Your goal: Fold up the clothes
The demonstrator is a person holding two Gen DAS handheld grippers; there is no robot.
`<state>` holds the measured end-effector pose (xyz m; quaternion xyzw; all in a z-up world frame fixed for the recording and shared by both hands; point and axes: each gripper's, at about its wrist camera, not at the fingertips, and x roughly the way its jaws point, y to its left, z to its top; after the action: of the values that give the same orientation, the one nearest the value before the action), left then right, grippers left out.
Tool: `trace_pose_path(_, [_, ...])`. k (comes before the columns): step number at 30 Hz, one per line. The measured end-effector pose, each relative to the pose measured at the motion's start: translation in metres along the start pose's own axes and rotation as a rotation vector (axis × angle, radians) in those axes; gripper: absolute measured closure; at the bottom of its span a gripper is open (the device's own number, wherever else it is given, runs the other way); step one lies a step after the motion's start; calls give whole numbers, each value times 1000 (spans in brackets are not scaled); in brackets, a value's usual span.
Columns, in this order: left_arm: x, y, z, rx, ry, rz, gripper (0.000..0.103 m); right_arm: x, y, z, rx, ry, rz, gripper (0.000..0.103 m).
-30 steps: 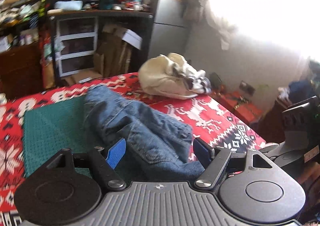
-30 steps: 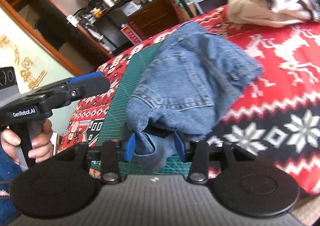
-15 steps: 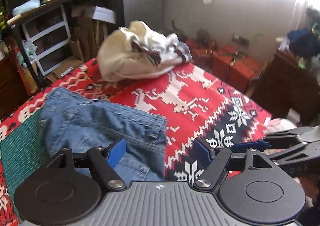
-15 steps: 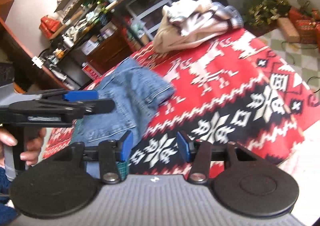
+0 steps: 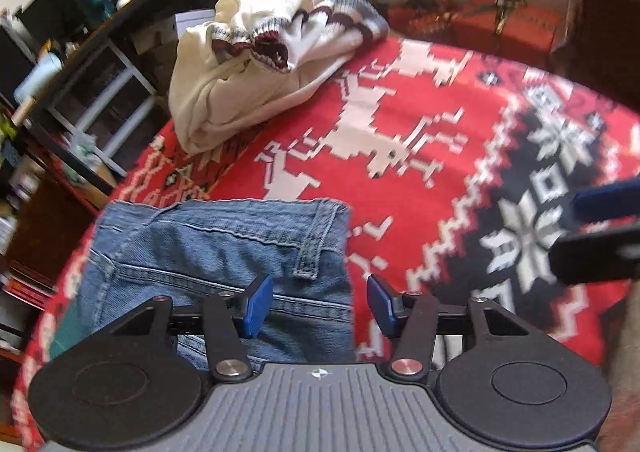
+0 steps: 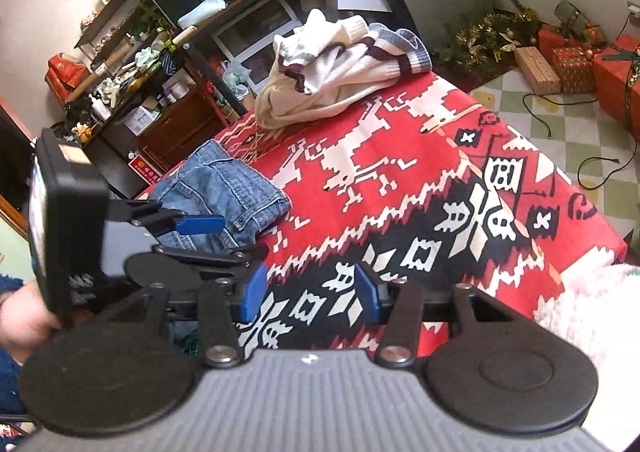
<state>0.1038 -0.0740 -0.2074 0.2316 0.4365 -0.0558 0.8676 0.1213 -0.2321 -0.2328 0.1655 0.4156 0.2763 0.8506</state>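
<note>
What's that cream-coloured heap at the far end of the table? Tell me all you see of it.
The cream sweater looks like soft knit, crumpled in an unfolded heap. Ribbed cuffs or hems with maroon and grey stripes poke out on top. It rests on the red patterned tablecloth near the far edge, apart from the jeans; no gripper touches it.

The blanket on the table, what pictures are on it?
The red woven blanket has white reindeer and black bands with white snowflakes, clearest in the right wrist view.

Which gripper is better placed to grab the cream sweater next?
Probably the right gripper: open, over bare blanket, aimed toward the cream sweater. The left gripper, also open, hangs over the folded jeans.
</note>
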Motion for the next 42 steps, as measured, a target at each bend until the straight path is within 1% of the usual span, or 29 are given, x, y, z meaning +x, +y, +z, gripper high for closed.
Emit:
trace_pose_path(2, [5,-4,-1,24,6,30,50,2,0,0,2,6,1,50])
trace_pose_path(4, [10,-8,-1,49,12,60,53,4,1,0,1,11,1,50])
trace_pose_path(5, [13,-11,-2,61,15,75,59,5,1,0,0,12,0,50])
trace_pose_path(6, [14,-9,-2,53,17,75,62,5,2,-1,-1,14,-2,50])
trace_pose_path(7, [14,-5,-2,29,17,63,64,6,2,0,1,16,-4,50])
trace_pose_path(8, [13,-2,-3,5,13,50,70,7,1,0,2,19,-5,50])
trace_pose_path(9, [10,2,-4,-20,6,35,78,8,1,0,3,21,-7,50])
trace_pose_path(11, [4,11,-7,-72,-12,13,91,9,0,0,7,28,-11,50])
trace_pose_path(12, [0,16,-8,-100,-25,12,92,10,0,0,7,30,-15,50])
trace_pose_path(17, [-32,53,-20,-254,-97,12,94,11,7,1,-29,36,-35,50])
trace_pose_path(21, [-63,90,-34,-368,-153,51,94,13,19,3,-74,43,-44,50])
trace_pose_path(25, [-83,128,-58,-522,-166,23,94,13,36,7,-121,41,-32,50])
trace_pose_path(26, [-87,135,-65,-550,-173,25,95,13,41,8,-130,43,-28,50])
trace_pose_path(33, [-116,175,-118,-706,-214,97,96,18,78,13,-220,64,-20,50])
trace_pose_path(37, [-131,203,-155,-798,-223,166,96,25,99,15,-269,81,-13,50])
trace_pose_path(39, [-134,217,-174,-845,-215,205,96,31,109,15,-287,92,-9,50])
trace_pose_path(42, [-125,230,-199,-926,-181,209,96,40,123,16,-306,112,-2,51])
